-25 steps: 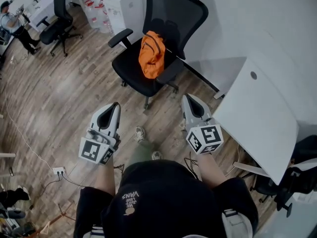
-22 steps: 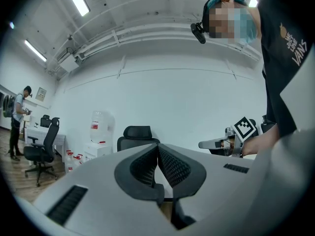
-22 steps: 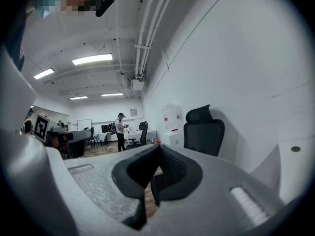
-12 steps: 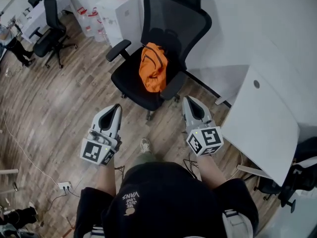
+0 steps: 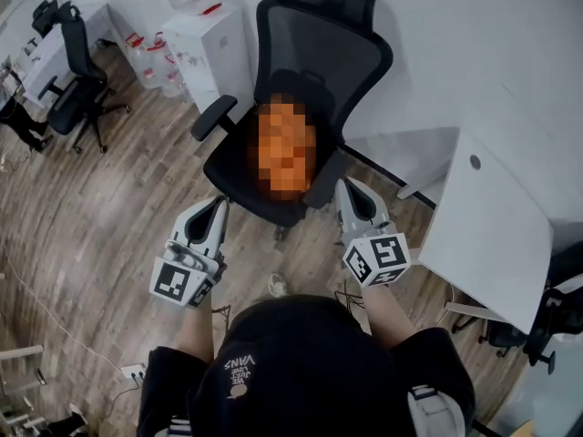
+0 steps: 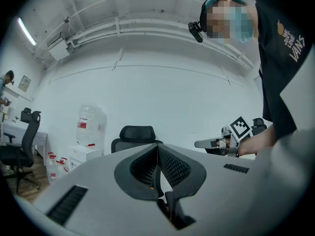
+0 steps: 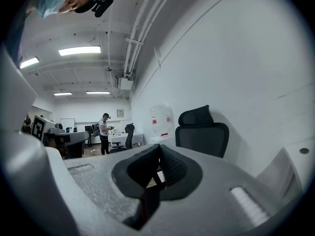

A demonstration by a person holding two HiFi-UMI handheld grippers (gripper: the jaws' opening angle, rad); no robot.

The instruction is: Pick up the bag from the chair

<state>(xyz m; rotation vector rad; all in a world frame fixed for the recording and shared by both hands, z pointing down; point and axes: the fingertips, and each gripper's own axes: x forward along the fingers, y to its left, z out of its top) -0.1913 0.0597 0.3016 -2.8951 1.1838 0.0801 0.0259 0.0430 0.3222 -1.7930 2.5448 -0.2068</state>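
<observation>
An orange bag (image 5: 287, 148), under a blurred patch in the head view, sits on the seat of a black mesh office chair (image 5: 239, 167). Both grippers are held out level toward the chair, short of its front edge. My left gripper (image 5: 217, 204) is shut with nothing in it, just left of the seat's front corner. My right gripper (image 5: 347, 186) is shut and empty too, beside the chair's right armrest. In the left gripper view only the chair's headrest (image 6: 138, 133) rises above my closed gripper (image 6: 158, 147). The right gripper view shows the chair back (image 7: 203, 132) beyond my gripper (image 7: 160, 149).
A white desk (image 5: 492, 235) stands close on the right. A white cabinet (image 5: 208, 42) with water bottles is behind the chair's left side. Another black chair (image 5: 77, 80) stands far left. A power strip (image 5: 134, 371) and cables lie on the wood floor.
The person has walked toward the chair, so the chair and bag are nearer in the head view. Both grippers stayed shut and came closer to the seat's front edge.
</observation>
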